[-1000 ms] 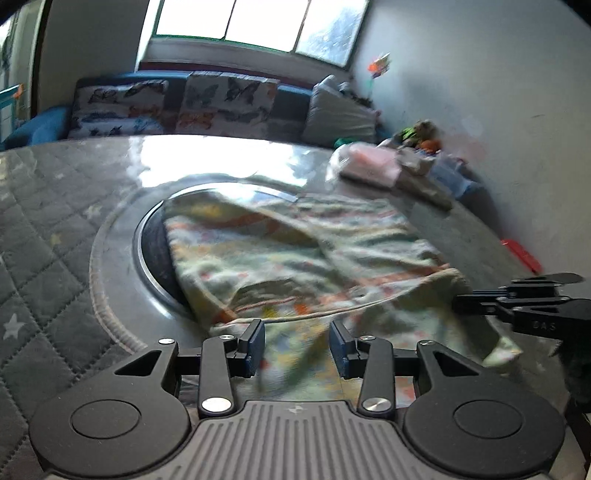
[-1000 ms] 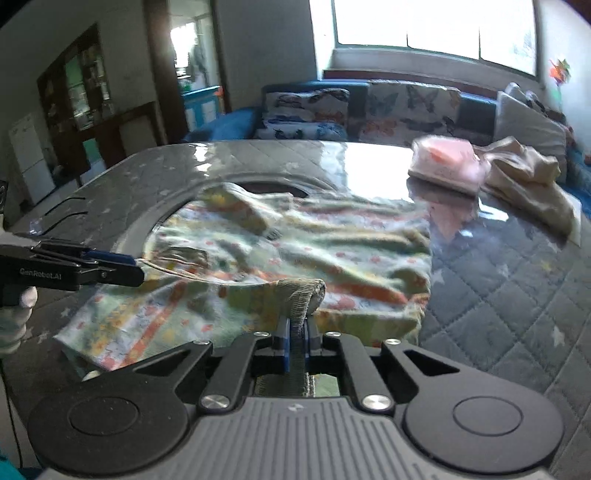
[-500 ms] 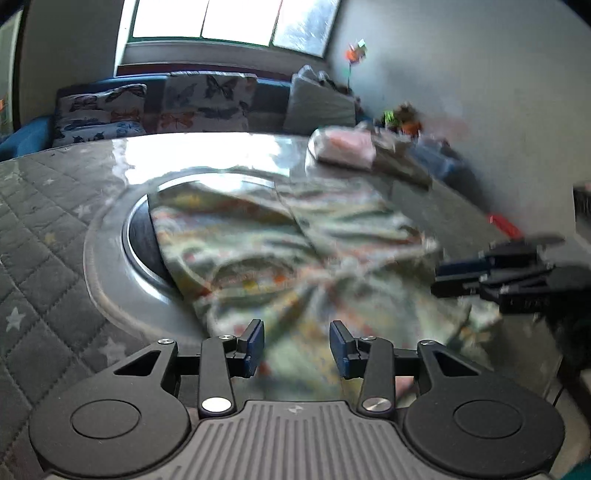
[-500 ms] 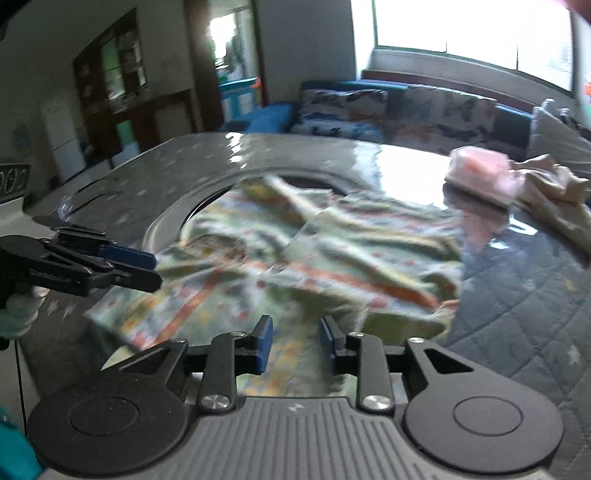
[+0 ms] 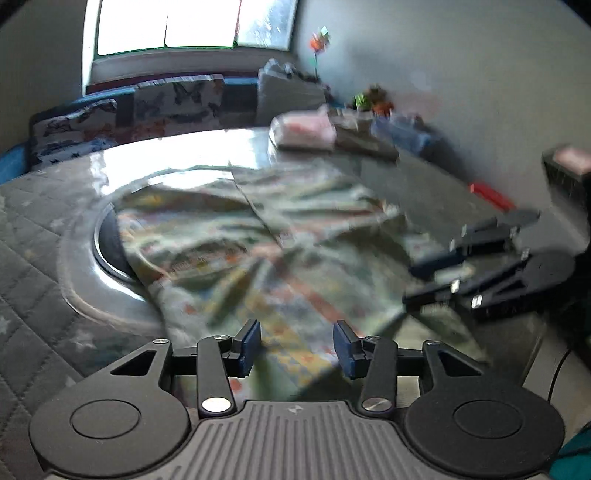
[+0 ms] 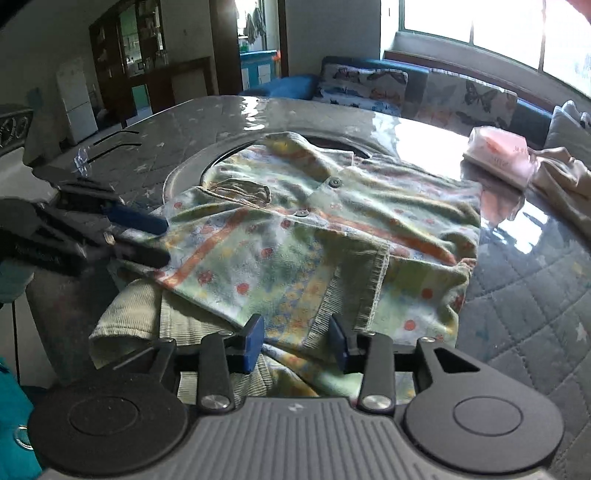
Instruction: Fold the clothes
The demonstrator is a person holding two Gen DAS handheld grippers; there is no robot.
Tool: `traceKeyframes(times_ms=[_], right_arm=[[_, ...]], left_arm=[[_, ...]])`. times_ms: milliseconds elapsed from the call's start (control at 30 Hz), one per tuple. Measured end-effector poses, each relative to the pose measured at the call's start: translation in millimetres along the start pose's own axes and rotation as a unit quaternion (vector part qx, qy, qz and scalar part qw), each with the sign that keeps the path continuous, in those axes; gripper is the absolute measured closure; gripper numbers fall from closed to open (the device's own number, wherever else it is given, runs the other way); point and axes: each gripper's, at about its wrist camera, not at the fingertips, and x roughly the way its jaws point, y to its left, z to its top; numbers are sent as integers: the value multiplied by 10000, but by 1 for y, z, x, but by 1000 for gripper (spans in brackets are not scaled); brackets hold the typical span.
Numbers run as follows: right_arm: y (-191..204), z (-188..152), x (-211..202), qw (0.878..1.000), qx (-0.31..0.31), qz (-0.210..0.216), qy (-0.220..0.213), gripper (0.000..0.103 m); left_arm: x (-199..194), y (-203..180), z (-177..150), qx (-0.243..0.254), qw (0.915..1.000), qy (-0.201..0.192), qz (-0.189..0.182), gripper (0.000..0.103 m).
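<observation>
Closest to me, my right gripper [image 6: 295, 341] hangs low over the near hem of the patterned shirt [image 6: 295, 236], its blue pads spread apart with nothing between them. Cloth lies just under and beyond the gap, and I cannot tell whether the pads touch it. My left gripper [image 5: 297, 347] is likewise spread wide and empty, over the near edge of the same garment [image 5: 258, 240]; that view is blurred, so detail is poor.

Each gripper shows in the other's camera: the left one [image 6: 147, 240] enters from the left of the right wrist view, its tips by the shirt's left edge, and the right one [image 5: 436, 280] comes in from the right of the left wrist view, smeared by motion.

The shirt lies crumpled on the glossy table [image 6: 517, 288], partly folded over itself, with a ribbed pale cuff [image 6: 125, 314] hanging at the near left and two buttons near the collar. Part of it covers a round recess [image 5: 107, 243] in the tabletop.

Farther back, on the table's right side, sits a pink packet [image 6: 498, 151], with a beige garment [image 6: 565, 177] just beside it. Beyond the table stand a sofa with butterfly cushions [image 6: 369, 88] and bright windows [image 5: 192, 22].
</observation>
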Motion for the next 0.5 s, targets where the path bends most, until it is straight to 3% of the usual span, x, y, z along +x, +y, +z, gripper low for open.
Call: traceKeyframes(times_ms=[200,500], right_arm=[[1,-2,-14,9999,-91,-107,-87,57],[0,-20,-35,9985,-361,-406,114,50]], left_arm=[[-16,-10,4,39,10000,-21,10,55],[-31,-29,1,-391,9972,516,-376,50]])
